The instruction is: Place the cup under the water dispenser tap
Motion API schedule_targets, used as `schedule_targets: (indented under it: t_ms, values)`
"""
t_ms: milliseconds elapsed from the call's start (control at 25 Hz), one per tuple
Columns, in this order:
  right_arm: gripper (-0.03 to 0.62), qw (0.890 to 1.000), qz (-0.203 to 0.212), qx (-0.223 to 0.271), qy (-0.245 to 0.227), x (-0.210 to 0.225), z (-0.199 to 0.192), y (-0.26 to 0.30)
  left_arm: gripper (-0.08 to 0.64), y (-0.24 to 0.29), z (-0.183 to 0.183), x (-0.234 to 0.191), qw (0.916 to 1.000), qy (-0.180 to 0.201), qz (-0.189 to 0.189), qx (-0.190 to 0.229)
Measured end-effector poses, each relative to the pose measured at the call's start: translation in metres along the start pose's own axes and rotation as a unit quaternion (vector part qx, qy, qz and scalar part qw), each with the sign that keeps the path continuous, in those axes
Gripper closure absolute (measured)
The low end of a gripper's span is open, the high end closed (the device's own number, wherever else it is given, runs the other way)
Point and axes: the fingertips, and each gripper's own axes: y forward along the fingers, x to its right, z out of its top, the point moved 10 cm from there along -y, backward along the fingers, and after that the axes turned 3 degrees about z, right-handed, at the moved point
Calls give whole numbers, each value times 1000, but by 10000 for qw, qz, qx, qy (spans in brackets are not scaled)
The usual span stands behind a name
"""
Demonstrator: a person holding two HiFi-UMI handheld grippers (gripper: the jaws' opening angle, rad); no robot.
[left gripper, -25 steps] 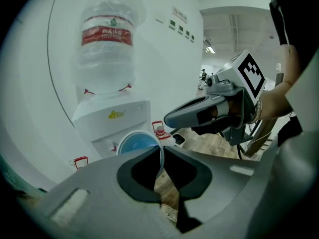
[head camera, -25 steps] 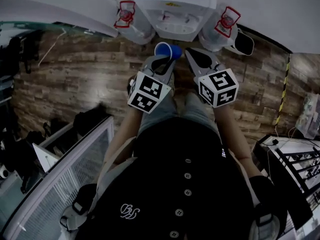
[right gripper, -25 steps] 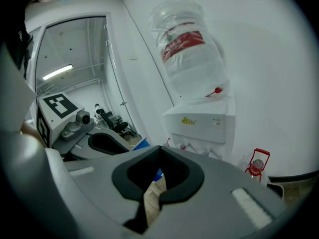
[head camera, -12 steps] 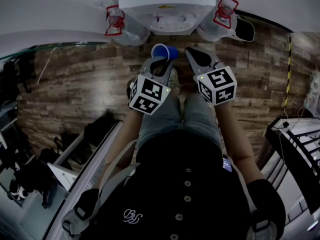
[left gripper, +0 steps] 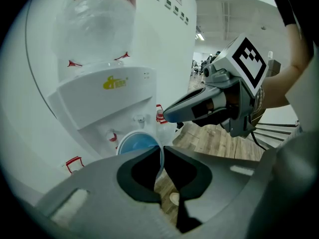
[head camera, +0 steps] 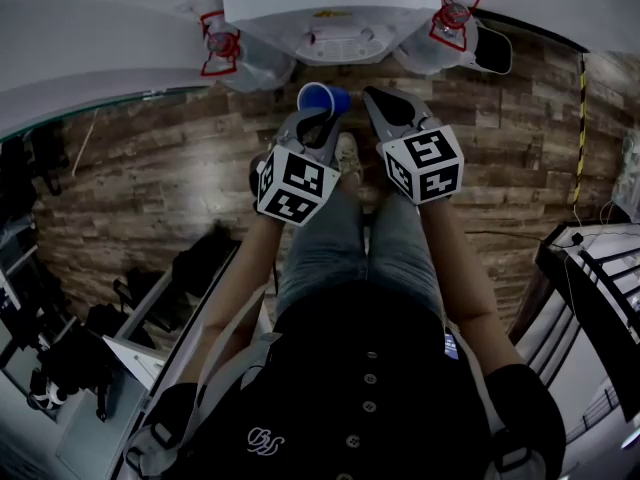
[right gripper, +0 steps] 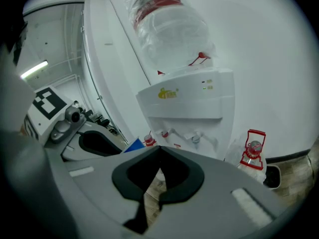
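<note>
head view: dim | gripper views: bright, fisheye, dark corners | foreground prob. soft

A wood-plank floor (head camera: 150, 168) is being used as the carrying base. The white water dispenser (head camera: 335, 8) is being supported on it at the wall. A clear left bottle (head camera: 250, 68) and a clear right bottle (head camera: 425, 53), both red-handled, are being carried just beside the dispenser. Dark bags (head camera: 200, 263) are being carried at the left.
</note>
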Motion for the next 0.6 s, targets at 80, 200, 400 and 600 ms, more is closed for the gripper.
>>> schedule_targets:
  t_ms: [80,200,400,600]
  values:
    - [592,9998,-52,69,161,2,-3,7,538,4,-4,-3,10000,25,44,-46]
    - [592,9995,-101,109,282,7,-9,17,537,12,-13,-7,9999,-49,107,-92]
    - [592,9990,-151,82,407,15,-22,30,537,24,-28,-12,9994,-189,247,-168]
    - [592,9985,-133,46,535,27,-37,40,537,44,-34,-24,9988,-117,386,-280]
